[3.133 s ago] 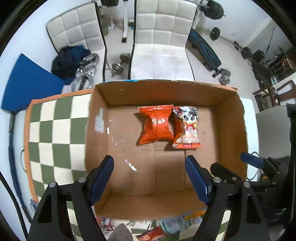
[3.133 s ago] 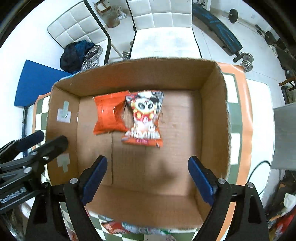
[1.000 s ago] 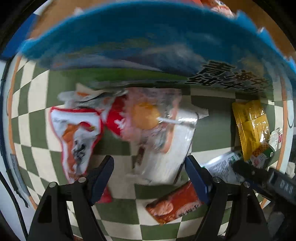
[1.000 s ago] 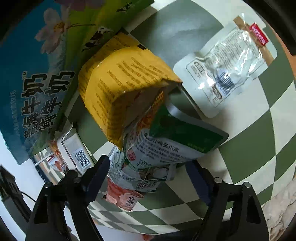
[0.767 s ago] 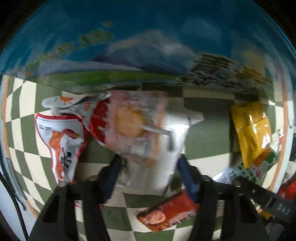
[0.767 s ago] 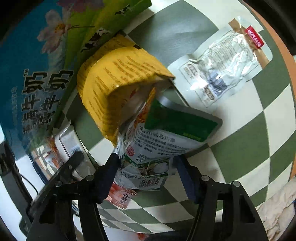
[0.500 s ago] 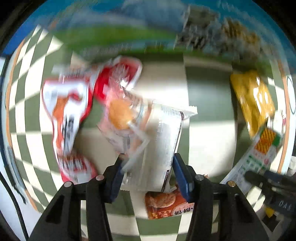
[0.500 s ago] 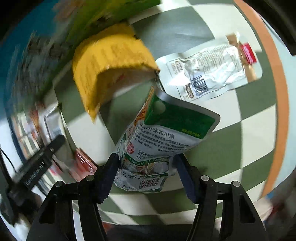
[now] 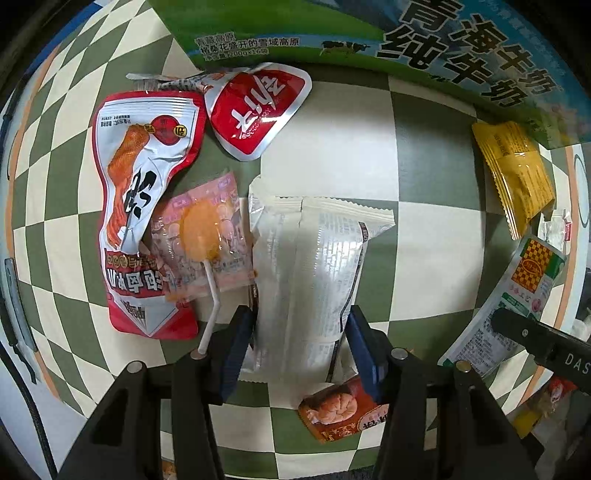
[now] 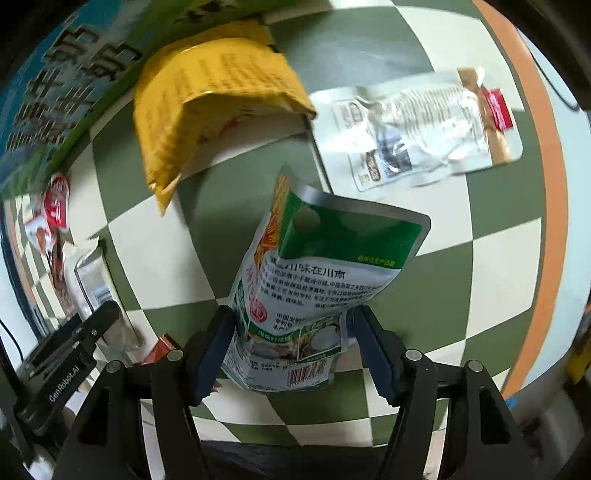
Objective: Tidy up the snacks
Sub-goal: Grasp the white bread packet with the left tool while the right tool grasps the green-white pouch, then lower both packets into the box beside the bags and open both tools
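Observation:
My left gripper (image 9: pixel 301 345) points straight down and is shut on the near end of a white foil packet (image 9: pixel 310 266) lying on the green and cream checkered cloth (image 9: pixel 424 147). A lollipop packet (image 9: pixel 207 240) touches its left side. My right gripper (image 10: pixel 295 350) holds a green and white pouch (image 10: pixel 325 280), tilted and clear of the cloth. Its jaws are opening slightly, with the pads still against the pouch's sides. The same pouch (image 9: pixel 517 295) shows at the right edge of the left wrist view.
A red and white packet (image 9: pixel 144 206), a red foil pouch (image 9: pixel 255 107), a yellow packet (image 9: pixel 517 177) and an orange packet (image 9: pixel 340 410) lie around. A printed milk box (image 9: pixel 369 29) stands behind. A clear silver pouch (image 10: pixel 417 125) lies near the cloth's orange border (image 10: pixel 554 184).
Both grippers have left the cardboard box, come down over the cloth and closed. The left one shut on the white packet. The right one lifted the green pouch off the yellow packet and rolled.

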